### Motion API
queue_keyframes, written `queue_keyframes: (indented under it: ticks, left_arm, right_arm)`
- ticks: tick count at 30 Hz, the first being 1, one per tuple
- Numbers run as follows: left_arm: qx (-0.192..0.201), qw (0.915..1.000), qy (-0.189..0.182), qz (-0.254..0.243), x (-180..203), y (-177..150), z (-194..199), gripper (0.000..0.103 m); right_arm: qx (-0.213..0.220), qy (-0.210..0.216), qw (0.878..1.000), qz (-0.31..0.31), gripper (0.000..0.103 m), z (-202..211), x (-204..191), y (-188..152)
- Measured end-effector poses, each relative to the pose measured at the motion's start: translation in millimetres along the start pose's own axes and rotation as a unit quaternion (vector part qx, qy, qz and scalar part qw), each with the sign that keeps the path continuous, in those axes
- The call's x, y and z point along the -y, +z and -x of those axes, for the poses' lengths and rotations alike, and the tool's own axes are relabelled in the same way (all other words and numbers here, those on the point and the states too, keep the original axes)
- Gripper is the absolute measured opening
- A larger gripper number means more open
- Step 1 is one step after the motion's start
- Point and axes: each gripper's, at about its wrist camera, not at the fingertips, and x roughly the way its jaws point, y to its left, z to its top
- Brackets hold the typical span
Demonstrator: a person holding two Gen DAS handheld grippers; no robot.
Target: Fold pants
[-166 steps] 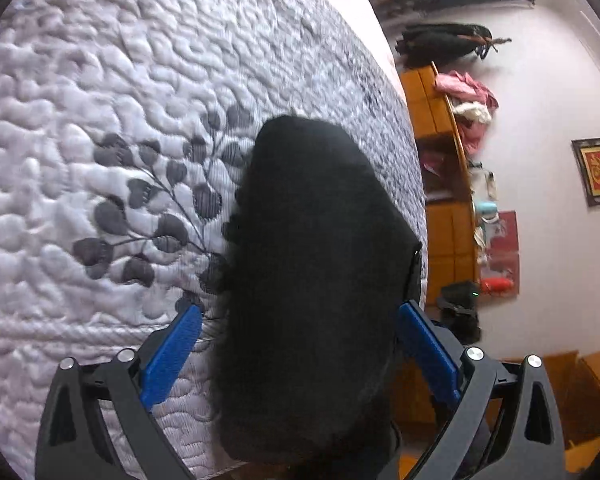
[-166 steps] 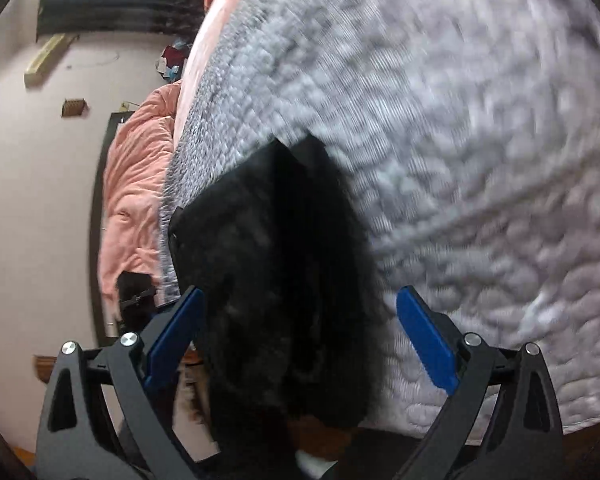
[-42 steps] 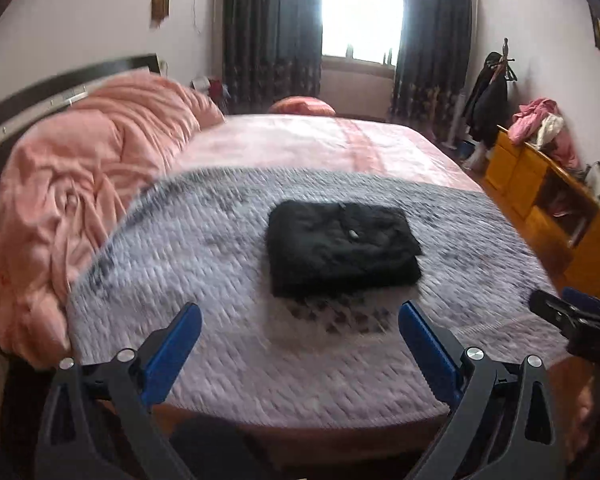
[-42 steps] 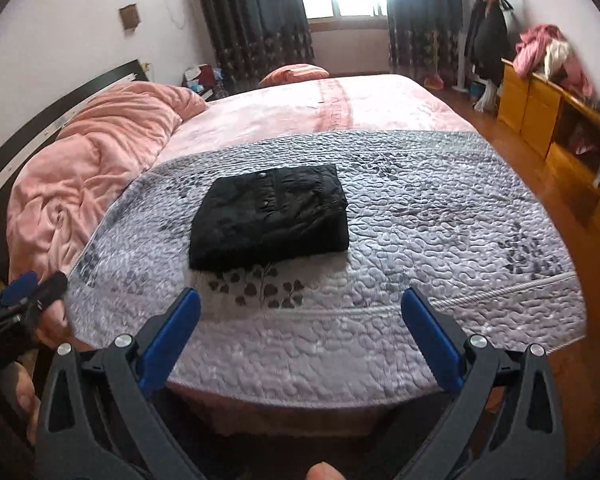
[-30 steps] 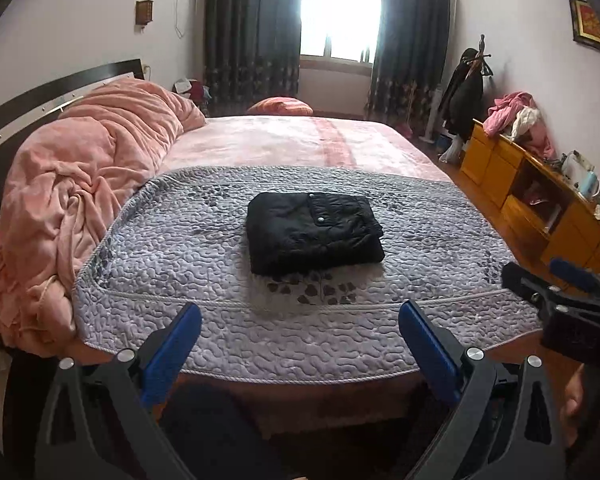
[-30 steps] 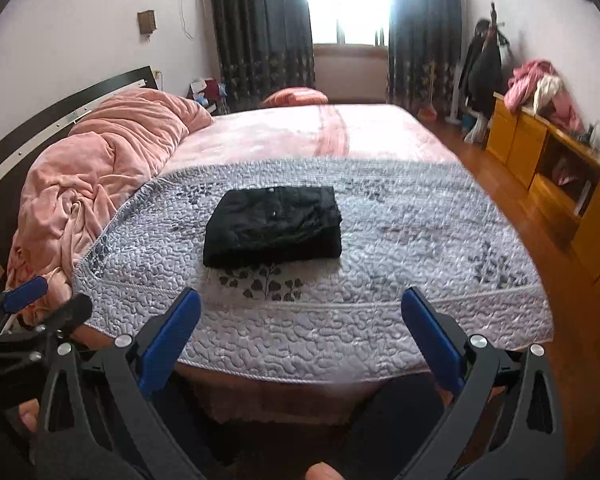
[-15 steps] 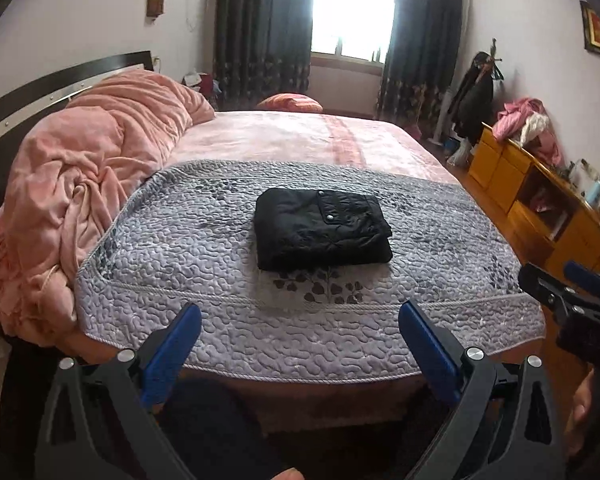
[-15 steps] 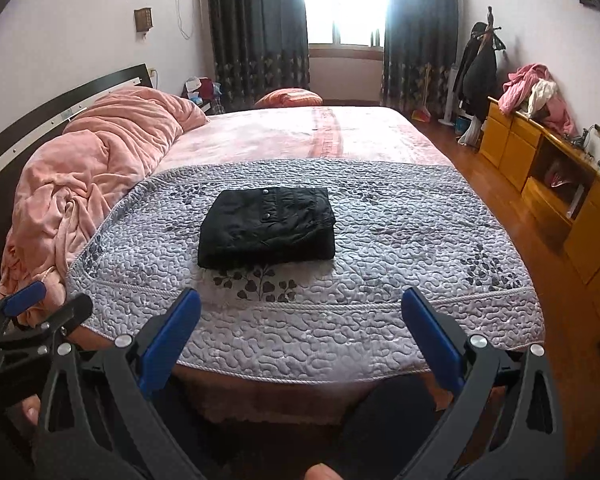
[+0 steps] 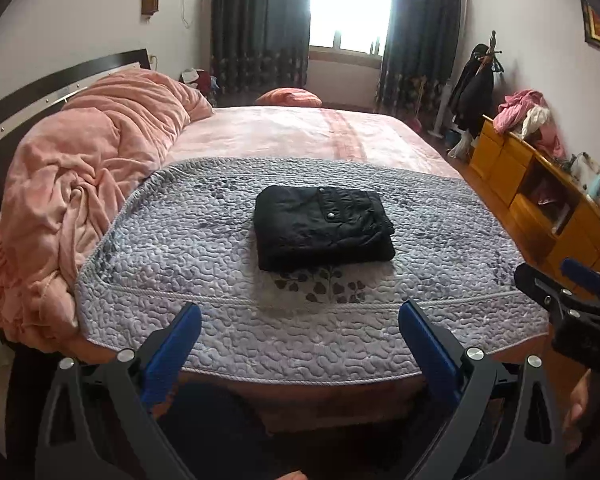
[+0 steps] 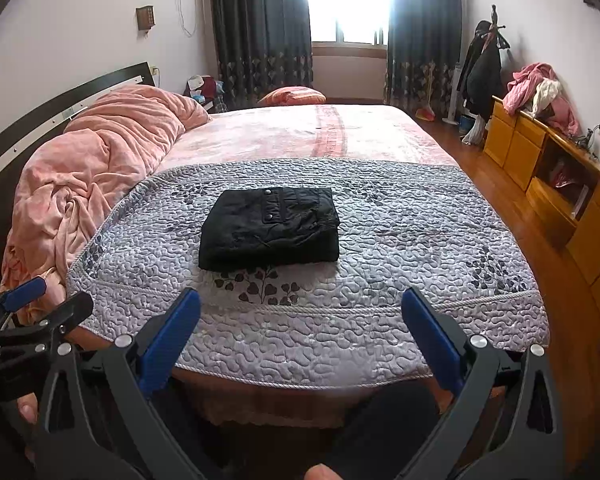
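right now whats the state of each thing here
black pants: folded into a compact stack, flat on the quilt
grey quilt: spread over the bed end
pink duvet: bunched up, crumpled
curtains: drawn apart
left gripper: jaws open, empty
right gripper: jaws open, empty

The folded black fabric pants [image 9: 322, 226] lie on a grey-lilac quilted bedspread [image 9: 204, 256] stitched in squiggles, with dark leaf sprigs near. On the left lies a crumpled salmon-pink blanket [image 9: 80, 184]; far off hang dark patterned curtains [image 9: 256, 24]; on the right stand orange-yellow wooden cabinets [image 9: 540, 200].
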Motion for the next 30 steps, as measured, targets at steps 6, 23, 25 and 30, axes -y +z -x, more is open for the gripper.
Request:
queue_keyframes:
  ticks: [6, 23, 25, 30]
  left_arm:
    - [-0.003, 1.0000, -0.002, -0.004, 5.1, 0.6, -1.1, 0.099]
    - [-0.008, 0.9999, 0.003, 0.015, 4.2, 0.0, -0.5, 0.099]
    - [-0.005, 0.9997, 0.018, 0.015, 3.5, 0.1, -0.3, 0.099]
    - [0.000, 0.9996, 0.022, 0.016, 3.0, 0.6, 0.7, 0.099]
  right_arm:
    - [0.002, 0.000, 1.000, 0.003, 0.100, -1.0, 0.3, 1.3]
    - [0.002, 0.004, 1.000, 0.006, 0.100, -0.1, -5.0, 0.4]
    - [0.000, 0.004, 1.000, 0.006, 0.100, -0.8, -5.6, 0.5]
    - [-0.004, 0.007, 1.000, 0.007, 0.100, -2.3, -8.0, 0.3]
